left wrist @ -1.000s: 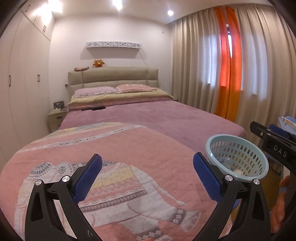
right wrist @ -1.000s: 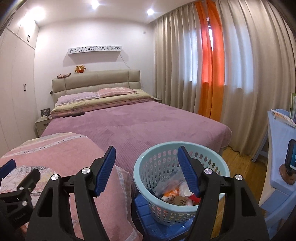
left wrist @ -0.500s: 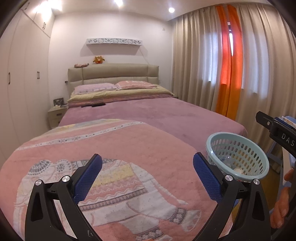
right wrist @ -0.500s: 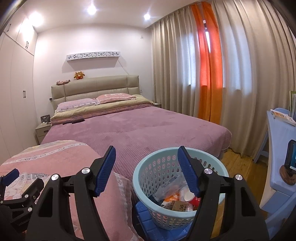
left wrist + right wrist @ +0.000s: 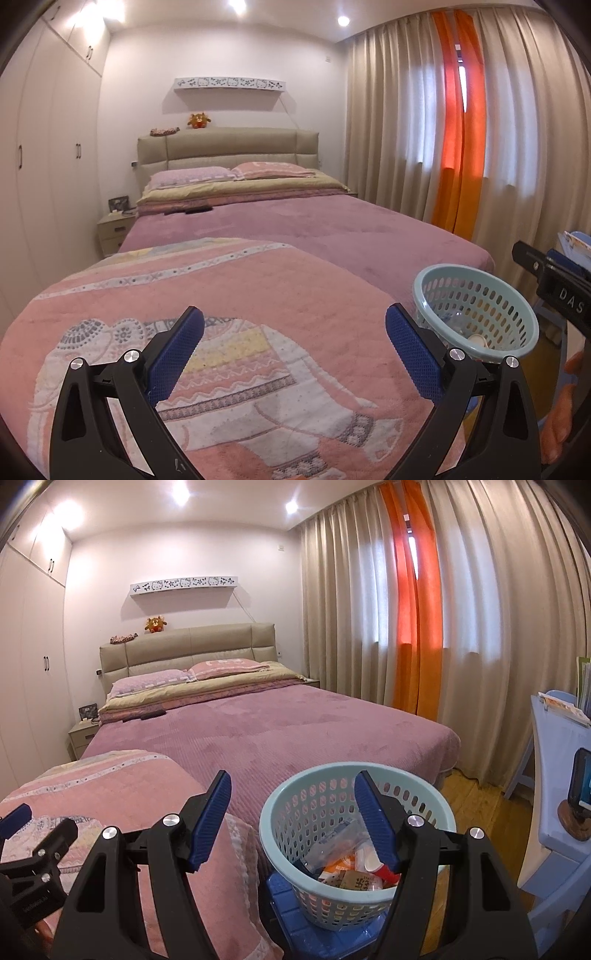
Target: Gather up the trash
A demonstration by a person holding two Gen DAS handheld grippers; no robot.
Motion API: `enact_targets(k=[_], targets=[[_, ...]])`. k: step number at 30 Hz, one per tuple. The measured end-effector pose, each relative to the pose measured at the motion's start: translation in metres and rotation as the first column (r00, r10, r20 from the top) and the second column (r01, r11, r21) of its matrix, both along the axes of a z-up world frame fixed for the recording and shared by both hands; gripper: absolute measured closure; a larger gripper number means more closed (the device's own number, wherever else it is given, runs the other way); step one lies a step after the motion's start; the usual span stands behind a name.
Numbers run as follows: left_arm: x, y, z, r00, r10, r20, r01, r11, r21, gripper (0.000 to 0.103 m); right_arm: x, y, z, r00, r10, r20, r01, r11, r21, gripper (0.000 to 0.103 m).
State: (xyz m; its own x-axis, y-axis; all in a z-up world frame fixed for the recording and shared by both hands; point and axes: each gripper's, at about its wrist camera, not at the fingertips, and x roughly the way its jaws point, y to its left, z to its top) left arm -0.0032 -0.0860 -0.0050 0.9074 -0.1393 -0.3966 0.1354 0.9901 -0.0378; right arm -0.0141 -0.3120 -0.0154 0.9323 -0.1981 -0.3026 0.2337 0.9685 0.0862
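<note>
While both tools hang wide open and hold nothing, the main risk lies with the basket [image 5: 356,845] and how it is perched. It stands on a small blue stool [image 5: 321,934] just beside the foot of the bed [image 5: 280,734], and already holds trash [image 5: 351,864]: clear wrappers, an orange packet, a brown carton, a red-tipped piece. The right tool [image 5: 293,819] hovers over its near rim, one finger above the basket's mouth, the other off to the side over the pink blanket [image 5: 236,332]. A careless drop from here could catch the rim, and a light plastic basket on a narrow stool would likely tip and spill onto the wood floor [image 5: 476,805].

The left tool [image 5: 295,347] hangs above the blanket, with nothing between its pads. No loose trash shows on the blanket or the bed cover in either view, so another risk is a wasted grasp that pinches the soft fabric and drags it toward the basket. Dark flat things [image 5: 146,714] near the pillows are too small to identify and may not be trash at all; taking them would be a mistake. The two tools are also near each other by the bed's edge, so a sideways sweep could knock them together.
</note>
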Motion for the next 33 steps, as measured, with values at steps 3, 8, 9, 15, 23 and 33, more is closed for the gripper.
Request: enact_targets(k=[3,8,9,15,23,33], targets=[[-0.0004,-0.0011,-0.0004,1.000,0.001,-0.005,-0.001,1.000,-0.002,0.008,0.0013,0.0002,-0.0011,1.000,0.001,-0.007,-0.001,1.000,0.002,0.037],[-0.0010,-0.0026,-0.0001,1.000,-0.002,-0.003,0.002,1.000,0.002,0.008,0.0016,-0.0010,-0.0016,1.000,0.001,-0.011,-0.001,1.000,0.001,0.037],[-0.0006,-0.0023,0.0001,1.000,-0.004,-0.002,0.004,1.000,0.004,0.008,0.0016,-0.0007,-0.0017,1.000,-0.001,-0.012,0.001,1.000,0.000,0.037],[-0.0009,-0.0020,-0.0012,1.000,-0.005,0.000,0.005,1.000,0.006,0.008,0.0013,0.0000,-0.0020,1.000,-0.004,-0.013,0.004,1.000,0.002,0.037],[-0.0028,-0.0040,-0.0016,1.000,-0.002,-0.002,0.002,1.000,0.007,0.008,0.0008,-0.0006,-0.0037,1.000,-0.007,-0.014,0.007,1.000,0.003,0.037],[-0.0023,-0.0042,-0.0011,1.000,-0.001,-0.002,0.001,1.000,0.007,0.008,0.0009,-0.0042,-0.0063,1.000,-0.012,-0.021,0.012,1.000,0.008,0.037]])
